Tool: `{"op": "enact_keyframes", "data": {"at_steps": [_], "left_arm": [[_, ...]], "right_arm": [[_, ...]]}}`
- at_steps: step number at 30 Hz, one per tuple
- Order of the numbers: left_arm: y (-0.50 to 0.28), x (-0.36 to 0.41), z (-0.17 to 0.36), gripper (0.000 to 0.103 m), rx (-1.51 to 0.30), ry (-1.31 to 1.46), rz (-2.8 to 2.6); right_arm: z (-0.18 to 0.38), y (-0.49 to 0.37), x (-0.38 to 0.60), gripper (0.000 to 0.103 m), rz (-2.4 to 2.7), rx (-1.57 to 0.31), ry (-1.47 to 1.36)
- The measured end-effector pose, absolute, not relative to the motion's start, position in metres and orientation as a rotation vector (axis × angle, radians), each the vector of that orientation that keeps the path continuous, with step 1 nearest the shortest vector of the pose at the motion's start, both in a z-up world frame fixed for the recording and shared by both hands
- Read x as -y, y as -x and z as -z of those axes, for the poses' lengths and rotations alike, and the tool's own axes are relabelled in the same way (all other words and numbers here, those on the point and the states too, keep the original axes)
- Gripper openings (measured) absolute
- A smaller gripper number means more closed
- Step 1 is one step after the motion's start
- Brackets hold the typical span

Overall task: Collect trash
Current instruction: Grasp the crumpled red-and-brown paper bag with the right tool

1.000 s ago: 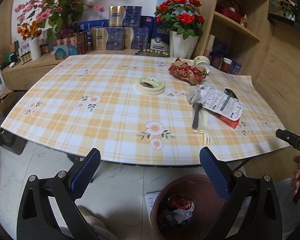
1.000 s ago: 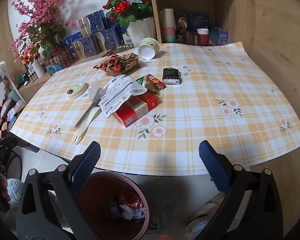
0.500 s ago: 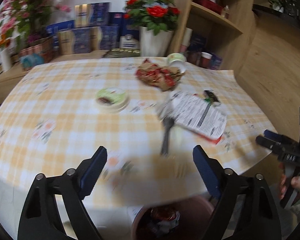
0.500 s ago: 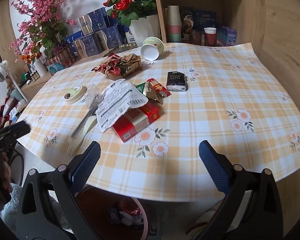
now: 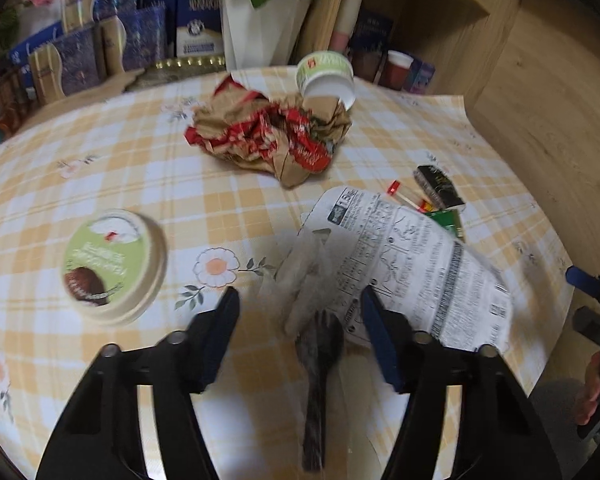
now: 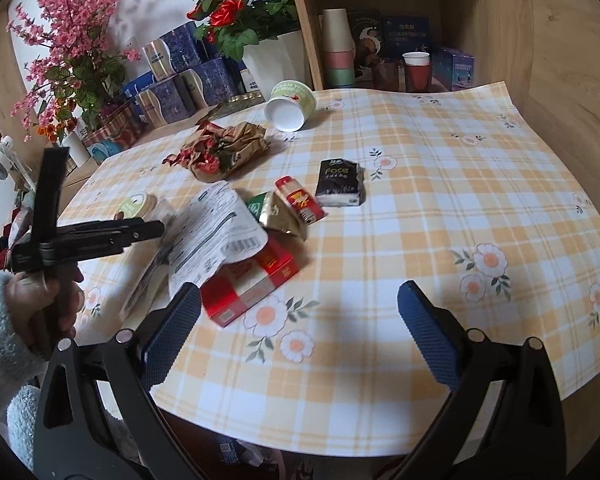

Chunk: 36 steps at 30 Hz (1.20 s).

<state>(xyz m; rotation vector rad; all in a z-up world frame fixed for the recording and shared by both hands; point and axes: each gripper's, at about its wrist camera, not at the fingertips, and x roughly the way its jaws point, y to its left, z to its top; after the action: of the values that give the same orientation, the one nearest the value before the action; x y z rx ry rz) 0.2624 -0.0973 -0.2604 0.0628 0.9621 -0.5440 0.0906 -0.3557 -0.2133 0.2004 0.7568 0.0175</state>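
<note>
The left gripper [image 5: 300, 304] has just been closing and now stands half-open over the near edge of the table [image 5: 228, 200], its pads [image 5: 374, 328] astride the dark plastic fork [image 5: 318, 364] and the clear wrapper [image 5: 304, 276] at its head, not yet pressing on either; the fork lies lengthwise between the jaws, so I judge the best grip comes from sinking until the pads flank the handle, then closing squarely and lifting without dragging the printed label sheet [image 5: 412, 264] that overlaps to the right. The right gripper [image 6: 300, 312] hangs wide open and empty above the near cloth, just right of the red box [image 6: 252, 280].

Counted: one fork, one wrapper, one label sheet, one red box, one round lid [image 5: 112, 264] to the left, one crumpled paper bag [image 5: 268, 136] farther off, one tipped cup [image 5: 328, 76] beyond it, one black tissue pack [image 6: 338, 182], and two small packets [image 6: 288, 208].
</note>
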Motion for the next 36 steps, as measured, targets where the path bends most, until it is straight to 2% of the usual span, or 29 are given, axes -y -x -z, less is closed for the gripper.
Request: {"op": "enact_keyframes", "data": {"at_steps": [1, 2, 5, 17, 23, 26, 30, 31, 34, 36], "left_arm": [[-0.265, 0.098, 0.263, 0.030, -0.974, -0.064, 0.542], [-0.267, 0.097, 0.264, 0.023, -0.973, -0.059, 0.541], [-0.265, 0.085, 0.259, 0.017, -0.941, -0.002, 0.550], [-0.232, -0.008, 0.208, 0.016, -0.793, 0.201, 0.396], [-0.215, -0.038, 0.209, 0.016, -0.792, 0.261, 0.380], [-0.209, -0.047, 0.211, 0.016, -0.795, 0.294, 0.377], [-0.199, -0.050, 0.211, 0.016, -0.781, 0.284, 0.380], [-0.198, -0.051, 0.212, 0.016, -0.780, 0.286, 0.383], [-0.196, -0.054, 0.213, 0.016, -0.781, 0.302, 0.384], [-0.193, -0.057, 0.213, 0.016, -0.778, 0.312, 0.383]], "right_arm": [[0.213, -0.095, 0.358, 0.097, -0.013, -0.760, -0.196], [0.213, -0.098, 0.359, 0.097, -0.012, -0.763, -0.190], [0.209, -0.112, 0.357, 0.097, -0.031, -0.770, -0.156], [0.176, -0.240, 0.259, 0.097, -0.221, -0.792, 0.264], [0.206, -0.313, 0.234, 0.097, -0.200, -0.934, 0.156], [0.221, -0.332, 0.223, 0.097, -0.152, -0.973, 0.171], [0.235, -0.358, 0.225, 0.097, -0.079, -1.020, 0.038], [0.240, -0.363, 0.227, 0.096, -0.060, -1.037, 0.007], [0.247, -0.371, 0.229, 0.077, -0.043, -1.059, -0.070], [0.243, -0.367, 0.231, 0.071, -0.046, -1.033, -0.091]]}}
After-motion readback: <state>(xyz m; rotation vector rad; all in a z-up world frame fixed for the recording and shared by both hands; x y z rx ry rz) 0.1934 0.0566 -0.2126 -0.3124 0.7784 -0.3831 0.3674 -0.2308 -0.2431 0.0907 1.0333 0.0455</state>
